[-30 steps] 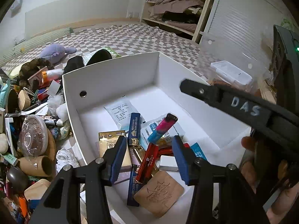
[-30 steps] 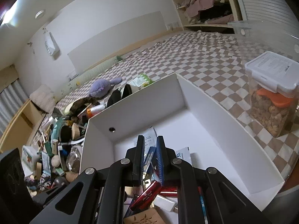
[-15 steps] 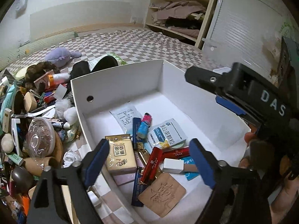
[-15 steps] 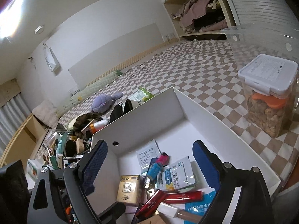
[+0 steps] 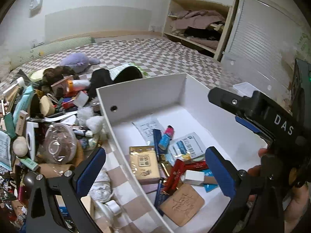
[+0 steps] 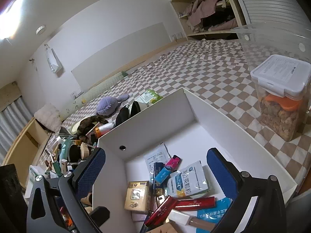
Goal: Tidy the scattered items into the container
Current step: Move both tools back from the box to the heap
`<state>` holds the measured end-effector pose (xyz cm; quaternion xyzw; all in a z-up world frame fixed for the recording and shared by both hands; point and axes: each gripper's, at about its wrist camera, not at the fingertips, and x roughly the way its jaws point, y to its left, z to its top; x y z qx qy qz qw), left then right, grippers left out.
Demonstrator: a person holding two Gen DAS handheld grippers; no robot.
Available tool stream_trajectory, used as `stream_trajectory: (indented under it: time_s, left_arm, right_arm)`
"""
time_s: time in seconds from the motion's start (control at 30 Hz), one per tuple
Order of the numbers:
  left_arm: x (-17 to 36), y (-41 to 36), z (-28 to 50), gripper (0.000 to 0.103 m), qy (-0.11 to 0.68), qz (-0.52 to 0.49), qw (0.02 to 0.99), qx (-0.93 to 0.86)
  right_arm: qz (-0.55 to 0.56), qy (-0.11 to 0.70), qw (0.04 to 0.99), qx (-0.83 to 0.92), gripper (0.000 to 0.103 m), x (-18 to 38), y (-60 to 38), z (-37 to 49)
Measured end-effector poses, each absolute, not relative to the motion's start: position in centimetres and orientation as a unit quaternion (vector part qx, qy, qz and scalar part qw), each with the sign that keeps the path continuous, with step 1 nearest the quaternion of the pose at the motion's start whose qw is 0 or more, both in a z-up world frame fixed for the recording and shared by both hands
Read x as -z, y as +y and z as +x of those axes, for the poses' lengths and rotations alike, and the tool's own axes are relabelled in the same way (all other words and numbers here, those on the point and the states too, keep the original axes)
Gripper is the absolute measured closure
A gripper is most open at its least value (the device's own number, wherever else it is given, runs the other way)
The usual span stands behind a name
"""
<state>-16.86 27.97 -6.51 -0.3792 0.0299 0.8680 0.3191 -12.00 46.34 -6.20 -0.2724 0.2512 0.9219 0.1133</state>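
Note:
A white open box (image 5: 140, 83) lies on the checkered bedspread. Inside it are a gold packet (image 5: 143, 163), a pink-and-blue lighter (image 5: 166, 136), a white-blue sachet (image 5: 186, 145), red tubes (image 5: 176, 172) and a tan embossed square (image 5: 181, 203). My left gripper (image 5: 155, 171) hovers open over the box's near left wall, holding nothing. Over the same box (image 6: 155, 116), my right gripper (image 6: 155, 171) is open and empty above the packet (image 6: 136, 196), lighter (image 6: 168, 168) and sachet (image 6: 187, 180). A heap of scattered items (image 5: 48, 126) lies left of the box.
A black bar lettered DAS (image 5: 272, 116), held by a hand (image 5: 258, 170), crosses the right of the left wrist view. A clear lidded food jar (image 6: 281, 97) stands right of the box. A purple plush (image 5: 77, 62) lies behind the heap. Open shelves (image 6: 210, 13) stand at the back.
Both grippers have opened wide, the right from fully shut, and have drawn back from the box floor. The gold packet and lighter now lie loose inside the box.

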Motion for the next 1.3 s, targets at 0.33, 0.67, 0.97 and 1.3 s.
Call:
stream_trajectory:
  time_s: [0.33, 0.67, 0.97, 1.3]
  left_arm:
    - [6.0, 25.5, -17.3, 0.000, 0.019, -0.364, 0.302, -0.881]
    - [4.4, 21.8, -17.7, 0.000, 0.009, -0.341, 0.274, -0.899]
    - [4.2, 17.3, -18.8, 0.000, 0.014, -0.330, 0.239, -0.913]
    - [5.0, 12.7, -19.7, 0.000, 0.000, -0.329, 0.203, -0.922]
  right_arm:
    - [-0.267, 0.235, 0.091, -0.930, 0.000, 5.4, 44.5, -12.5]
    - [-0.215, 0.206, 0.042, -0.954, 0.000, 1.7, 41.2, -11.2]
    - [-0.184, 0.170, -0.035, -0.968, 0.000, 0.0, 36.7, -11.4]
    - [-0.172, 0.198, -0.098, -0.960, 0.000, -0.9, 32.4, -11.8]
